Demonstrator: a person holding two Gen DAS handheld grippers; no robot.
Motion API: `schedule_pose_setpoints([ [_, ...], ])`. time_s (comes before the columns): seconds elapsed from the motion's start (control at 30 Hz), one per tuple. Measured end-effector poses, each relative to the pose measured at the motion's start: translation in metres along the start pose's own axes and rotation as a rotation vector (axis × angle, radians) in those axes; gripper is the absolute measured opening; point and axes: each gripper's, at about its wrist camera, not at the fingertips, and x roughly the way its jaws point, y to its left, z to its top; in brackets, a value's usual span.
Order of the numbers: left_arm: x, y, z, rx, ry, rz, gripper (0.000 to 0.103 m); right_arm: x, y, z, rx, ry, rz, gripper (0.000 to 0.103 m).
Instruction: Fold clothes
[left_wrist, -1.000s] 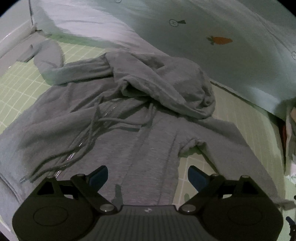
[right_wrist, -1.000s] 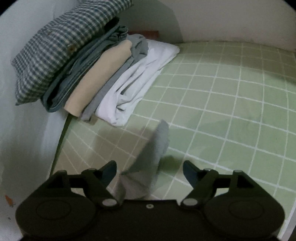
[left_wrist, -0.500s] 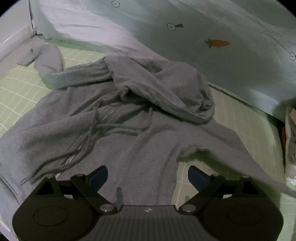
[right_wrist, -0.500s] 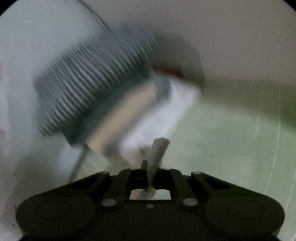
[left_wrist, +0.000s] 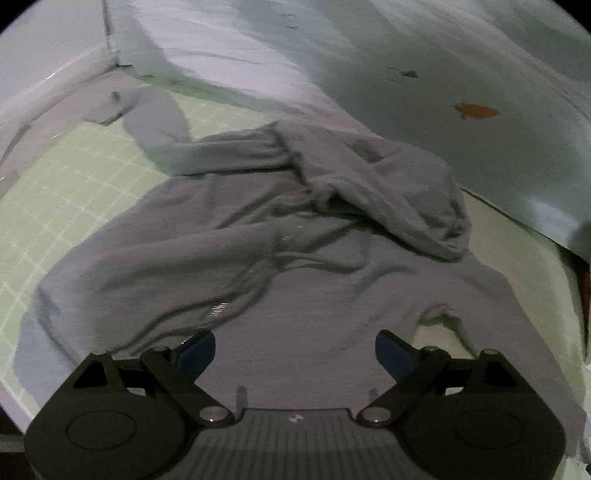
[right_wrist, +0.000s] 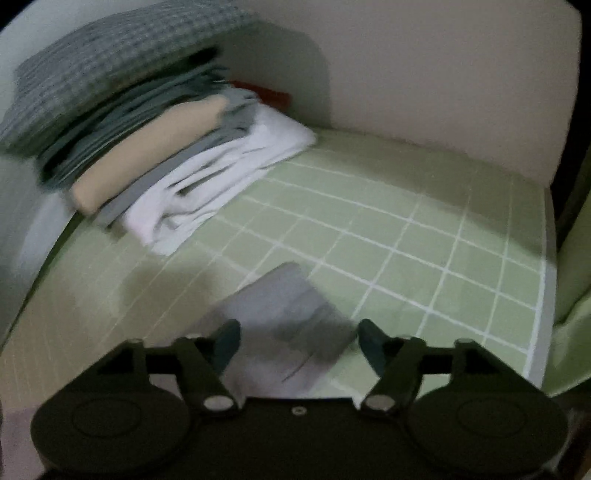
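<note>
Two grippers — left (left_wrist: 295, 350), right (right_wrist: 299, 341) — jaws apart, grey hoodie (left_wrist: 280, 258), no legible writing

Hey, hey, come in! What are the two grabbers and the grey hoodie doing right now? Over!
Left gripper open, above hoodie. Right gripper open over grey sleeve end. Hoodie spread out, unfolded. Folded stack off to the side.

Right gripper (right_wrist: 298, 341) jaws spread wide, nothing clamped. Grey sleeve end (right_wrist: 284, 325) lies flat on green grid sheet (right_wrist: 388, 229), between the fingers and just ahead of them; contact with the pads unclear, blurry. Stack of folded clothes (right_wrist: 159, 147) ahead-left against wall (right_wrist: 424, 74): checked piece on top, beige mid, white at bottom.
</note>
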Motion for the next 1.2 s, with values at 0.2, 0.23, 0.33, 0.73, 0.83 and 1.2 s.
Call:
schedule_pose_setpoints([
  [0.2, -0.004, 0.051, 0.008, 0.0, -0.013, 0.028, 0.093, -0.039, 0.048, -0.043, -0.141, -0.006, 0.15, 0.1],
  [0.23, -0.004, 0.061, 0.01, 0.0, -0.015, 0.033, 0.093, -0.045, 0.056, -0.052, -0.162, 0.004, 0.181, 0.101],
  [0.33, -0.005, 0.09, 0.014, 0.001, -0.02, 0.048, 0.093, -0.06, 0.087, -0.082, -0.252, 0.04, 0.263, 0.103],
  [0.73, 0.008, 0.202, 0.025, 0.028, -0.007, 0.059, 0.094, -0.136, 0.202, -0.195, -0.547, 0.175, 0.446, 0.103],
  [0.83, 0.019, 0.219, 0.029, 0.068, 0.018, 0.013, 0.093, -0.151, 0.223, -0.216, -0.588, 0.184, 0.438, 0.102],
  [1.2, 0.043, 0.234, 0.03, 0.104, 0.084, -0.118, 0.064, -0.165, 0.267, -0.272, -0.612, 0.318, 0.431, 0.048],
])
